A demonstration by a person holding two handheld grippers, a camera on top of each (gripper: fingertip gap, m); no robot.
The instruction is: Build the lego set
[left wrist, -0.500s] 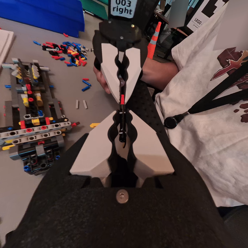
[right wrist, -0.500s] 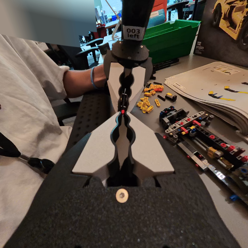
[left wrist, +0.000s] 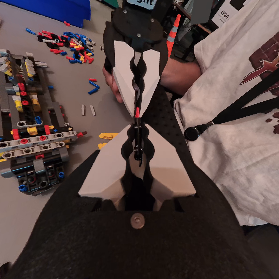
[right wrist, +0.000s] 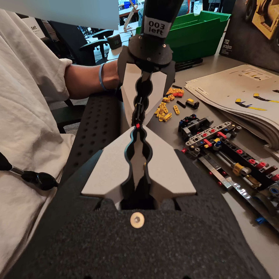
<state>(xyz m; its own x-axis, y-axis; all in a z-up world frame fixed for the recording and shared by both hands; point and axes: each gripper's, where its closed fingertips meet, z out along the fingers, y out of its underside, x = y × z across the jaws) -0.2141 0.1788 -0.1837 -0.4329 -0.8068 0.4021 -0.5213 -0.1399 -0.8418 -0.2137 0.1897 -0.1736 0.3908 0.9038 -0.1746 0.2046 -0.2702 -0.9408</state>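
Observation:
In the left wrist view my left gripper (left wrist: 137,124) is shut on a slim black lego piece (left wrist: 138,143) that stands between its white fingers. My right gripper (left wrist: 136,117) faces it tip to tip, shut on a small red pin (left wrist: 137,112). The pin's end meets the top of the black piece. In the right wrist view my right gripper (right wrist: 137,128) grips the red pin (right wrist: 137,125), and the left gripper (right wrist: 138,122) opposite holds the black piece (right wrist: 139,108). Both are held in the air near the person's white shirt.
The part-built lego model (left wrist: 34,135) lies on the grey table, also in the right wrist view (right wrist: 226,145). There are loose red, blue and black pieces (left wrist: 71,45), yellow pieces (right wrist: 167,105), an instruction booklet (right wrist: 241,93), a green bin (right wrist: 196,34), a blue bin (left wrist: 52,9) and the set's box (right wrist: 256,30). My two grippers' fingertips are within a few centimetres of each other.
The two grippers have drawn slightly closer together, tip to tip. Both keep their hold on the red pin and the black piece.

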